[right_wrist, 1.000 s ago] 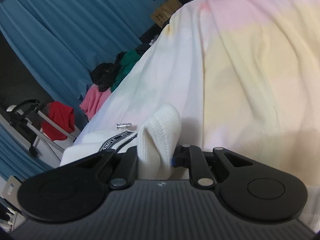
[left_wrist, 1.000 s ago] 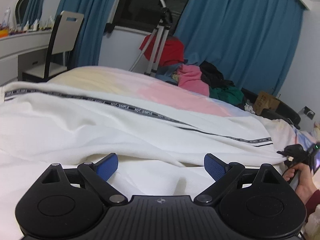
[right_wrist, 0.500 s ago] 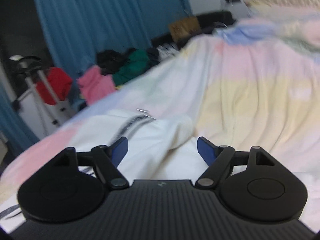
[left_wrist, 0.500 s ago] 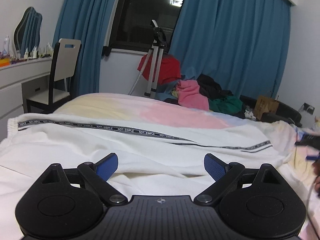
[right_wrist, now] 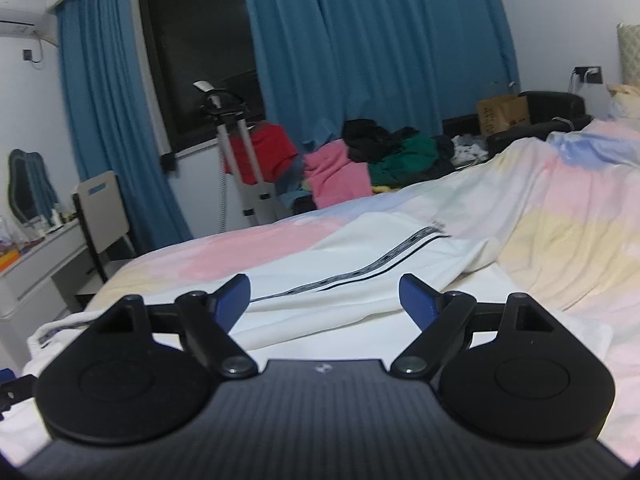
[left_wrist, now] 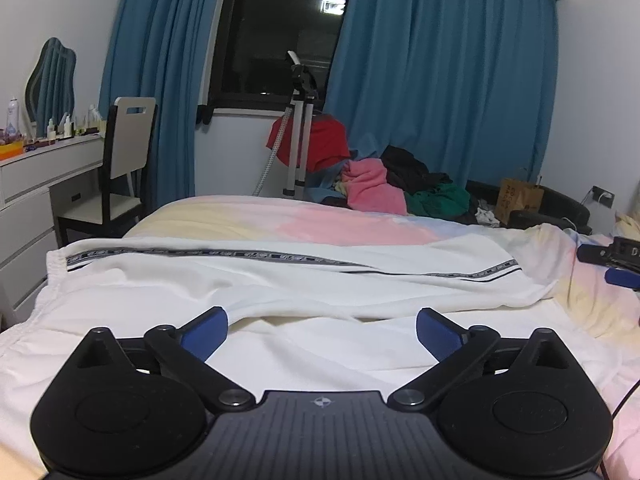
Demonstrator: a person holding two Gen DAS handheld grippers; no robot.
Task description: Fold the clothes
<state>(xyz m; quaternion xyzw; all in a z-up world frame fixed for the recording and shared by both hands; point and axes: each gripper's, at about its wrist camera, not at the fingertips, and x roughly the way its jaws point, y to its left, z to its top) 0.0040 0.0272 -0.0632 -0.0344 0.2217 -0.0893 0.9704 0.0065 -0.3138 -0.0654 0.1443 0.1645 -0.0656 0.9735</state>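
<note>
A white garment (left_wrist: 280,284) with a black-and-white lettered stripe lies stretched across the pastel bed cover (left_wrist: 340,224), its elastic hem at the left. My left gripper (left_wrist: 320,314) hangs over its near fold, jaws opening wider, nothing between the blue pads. In the right wrist view the same garment (right_wrist: 360,268) runs away to the right end with the stripe. My right gripper (right_wrist: 324,280) hovers above it, jaws still opening and empty. The right gripper (left_wrist: 612,260) also shows at the right edge of the left wrist view, clear of the cloth.
A heap of pink, black and green clothes (left_wrist: 384,188) lies beyond the bed's far side, beside a tripod (left_wrist: 298,140) draped with a red cloth. A chair (left_wrist: 128,152) and white dresser (left_wrist: 32,184) stand at the left. A brown paper bag (left_wrist: 516,200) sits at the right.
My right gripper let go of the white ribbed cuff, opened wide, rolled level and pulled back and up. My left gripper rose and drew back, staying open over the garment.
</note>
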